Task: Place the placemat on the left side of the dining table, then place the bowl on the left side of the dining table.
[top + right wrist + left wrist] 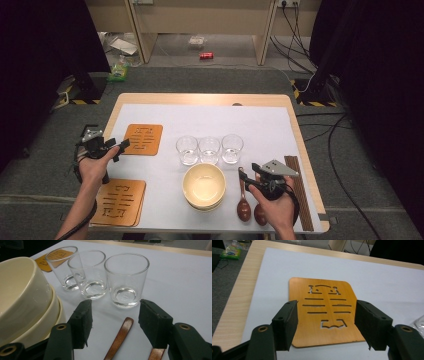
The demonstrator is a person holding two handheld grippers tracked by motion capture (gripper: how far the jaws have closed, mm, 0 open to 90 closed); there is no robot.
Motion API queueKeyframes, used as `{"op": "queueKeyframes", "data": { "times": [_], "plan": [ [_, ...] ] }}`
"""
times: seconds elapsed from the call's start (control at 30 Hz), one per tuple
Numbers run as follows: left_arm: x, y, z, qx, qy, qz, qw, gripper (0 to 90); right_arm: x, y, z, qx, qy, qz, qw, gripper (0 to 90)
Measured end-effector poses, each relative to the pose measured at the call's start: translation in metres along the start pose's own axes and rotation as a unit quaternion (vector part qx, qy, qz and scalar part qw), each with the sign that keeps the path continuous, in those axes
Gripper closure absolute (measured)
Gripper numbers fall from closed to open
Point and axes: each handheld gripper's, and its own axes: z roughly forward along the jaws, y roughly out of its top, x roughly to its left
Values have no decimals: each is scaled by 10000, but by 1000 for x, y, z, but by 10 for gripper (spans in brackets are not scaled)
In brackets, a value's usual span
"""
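While the white-covered table [260, 120] looks only partly set, one wooden coaster [324, 310] already lies flat near its left edge, just beyond the left gripper [325, 323], whose jaws stand apart with nothing between them; the remaining coasters [120, 201] wait stacked at the near left corner. Stacked cream bowls [204, 186], at least two, sit centre, behind them three glasses [209, 149] in a row. Two wooden spoons [243, 200] lie beneath the right gripper [115, 320], also apart and empty, beside dark chopsticks [300, 192].

Left gripper [119, 148] and right gripper [243, 179], both jaws apart, empty.
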Motion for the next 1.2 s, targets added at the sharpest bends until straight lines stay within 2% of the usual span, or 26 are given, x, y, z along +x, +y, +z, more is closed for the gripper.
{"op": "queueKeyframes", "data": {
  "times": [0.33, 0.5, 0.83, 0.87, 0.93, 1.07, 1.2],
  "plan": [
    [-12, 3, -4, -73, -170, 129, 9997, 355, -2, 1, -2, -27, -48, 23, 10000, 447],
    [-16, 2, -5, -73, -195, 123, 9997, 355, -3, 1, -1, 2, -59, 14, 10000, 449],
    [-32, 3, -18, -164, -439, 227, 9986, 354, -3, -1, -6, 112, -253, 34, 9996, 480],
    [-36, 2, -22, -171, -504, 271, 9982, 355, -2, -1, -6, 128, -281, 28, 9995, 482],
    [-38, 1, -24, -191, -545, 253, 9980, 358, -2, -1, -7, 139, -291, 12, 9995, 483],
    [-46, -1, -30, -207, -784, 233, 9964, 366, -2, -1, -5, 149, -322, -2, 9994, 494],
    [-50, -1, -33, -230, -850, 273, 9957, 371, -1, -1, -4, 148, -349, -43, 9993, 501]
  ]
}}
